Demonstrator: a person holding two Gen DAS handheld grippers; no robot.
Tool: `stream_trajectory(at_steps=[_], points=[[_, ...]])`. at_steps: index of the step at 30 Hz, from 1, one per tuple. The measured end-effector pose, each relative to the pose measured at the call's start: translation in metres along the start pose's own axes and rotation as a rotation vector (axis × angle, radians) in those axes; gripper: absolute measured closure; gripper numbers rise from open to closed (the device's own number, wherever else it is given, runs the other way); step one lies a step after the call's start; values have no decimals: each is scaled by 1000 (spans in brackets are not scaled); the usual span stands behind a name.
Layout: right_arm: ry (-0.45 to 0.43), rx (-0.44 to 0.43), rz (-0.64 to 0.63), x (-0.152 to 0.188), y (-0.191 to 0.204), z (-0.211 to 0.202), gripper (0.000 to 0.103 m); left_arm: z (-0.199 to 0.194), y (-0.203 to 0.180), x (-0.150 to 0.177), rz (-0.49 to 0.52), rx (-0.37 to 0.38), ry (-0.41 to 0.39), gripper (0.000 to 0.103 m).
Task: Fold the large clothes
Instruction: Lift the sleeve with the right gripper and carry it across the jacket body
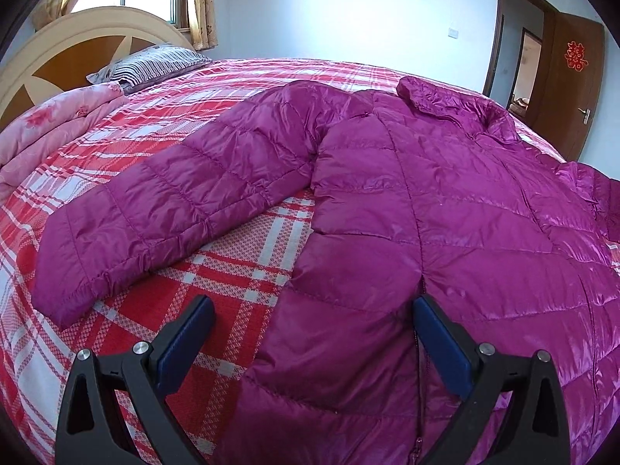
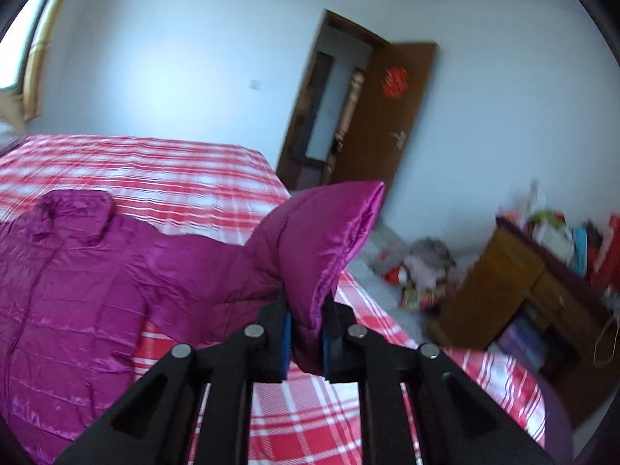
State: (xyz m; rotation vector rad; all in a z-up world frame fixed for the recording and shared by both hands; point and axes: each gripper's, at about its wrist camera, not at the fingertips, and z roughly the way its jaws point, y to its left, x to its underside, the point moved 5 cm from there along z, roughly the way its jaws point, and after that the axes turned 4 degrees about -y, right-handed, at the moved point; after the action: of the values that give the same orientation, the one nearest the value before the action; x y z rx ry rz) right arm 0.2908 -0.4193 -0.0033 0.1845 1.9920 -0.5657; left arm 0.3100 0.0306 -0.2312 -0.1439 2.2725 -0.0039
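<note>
A magenta quilted puffer jacket [image 1: 418, 201] lies front up on the red plaid bed [image 1: 248, 259], collar toward the far side. Its left sleeve [image 1: 162, 209] stretches out flat toward the headboard. My left gripper [image 1: 312, 321] hovers open over the jacket's lower hem, one finger above the bedsheet and one above the fabric, nothing between them. In the right wrist view the jacket [image 2: 69, 271] spreads at left, and my right gripper [image 2: 306, 333] is shut on the cuff end of the right sleeve [image 2: 325, 240], which is lifted off the bed and stands up above the fingers.
A striped pillow [image 1: 151, 64] and a folded pink quilt [image 1: 54, 124] lie near the headboard [image 1: 73, 50]. An open brown door [image 2: 383, 124] stands beyond the bed. A wooden desk [image 2: 515, 290] with clutter and bags on the floor [image 2: 418, 271] sit right of the bed.
</note>
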Motion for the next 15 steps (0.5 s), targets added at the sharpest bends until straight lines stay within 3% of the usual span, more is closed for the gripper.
stream_trajectory(at_steps=[6,15], points=[[-100,-71,-117,-19,50,-20,90,-1,-1,1,9,6,-3,1],[-148,-186,-234,-27,117,-35,90,-1,-1,1,8,8,-7,1]])
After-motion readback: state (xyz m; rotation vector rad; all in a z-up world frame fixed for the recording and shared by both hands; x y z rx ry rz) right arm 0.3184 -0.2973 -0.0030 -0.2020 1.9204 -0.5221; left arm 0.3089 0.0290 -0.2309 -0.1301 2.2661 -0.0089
